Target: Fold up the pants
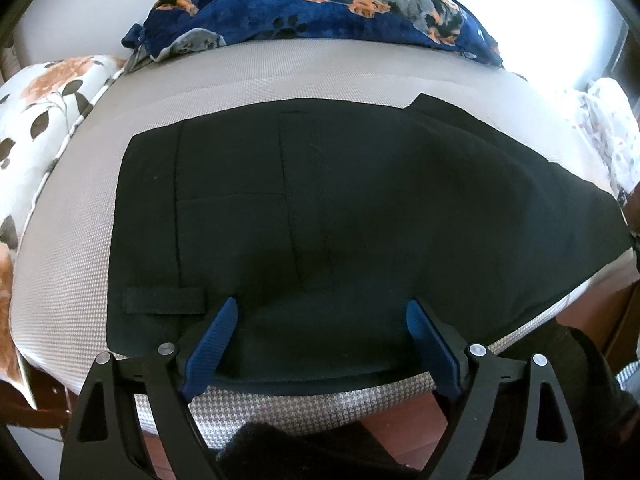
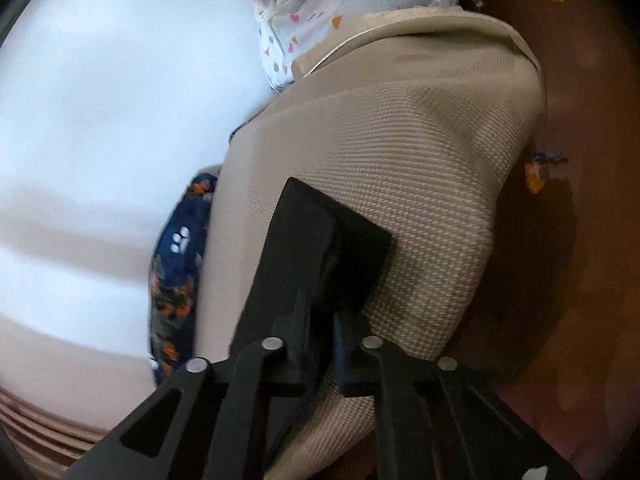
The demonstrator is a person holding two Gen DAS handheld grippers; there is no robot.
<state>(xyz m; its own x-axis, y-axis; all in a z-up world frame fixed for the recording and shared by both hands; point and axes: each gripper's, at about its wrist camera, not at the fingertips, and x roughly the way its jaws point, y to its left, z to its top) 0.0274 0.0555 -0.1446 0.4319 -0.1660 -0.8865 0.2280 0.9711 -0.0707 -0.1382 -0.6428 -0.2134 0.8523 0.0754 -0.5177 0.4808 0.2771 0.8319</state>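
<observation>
Black pants [image 1: 340, 200] lie flat on a beige houndstooth cushion [image 1: 68, 264], with the waistband and a belt loop at the left and the legs running off to the right. My left gripper [image 1: 322, 306] hovers open over the pants' near edge, its blue pads [image 1: 216, 344] wide apart with fabric below them. In the right wrist view my right gripper [image 2: 324, 320] is shut on a folded end of the pants [image 2: 344, 240], which sticks out past the fingers above the cushion [image 2: 420, 152].
A navy dog-print blanket [image 1: 320, 4] lies along the cushion's far edge. A floral pillow [image 1: 52, 112] sits at the left and a white confetti-print cloth [image 2: 320, 12] at the right end. Wooden floor [image 2: 580, 240] lies beyond the cushion's front edge.
</observation>
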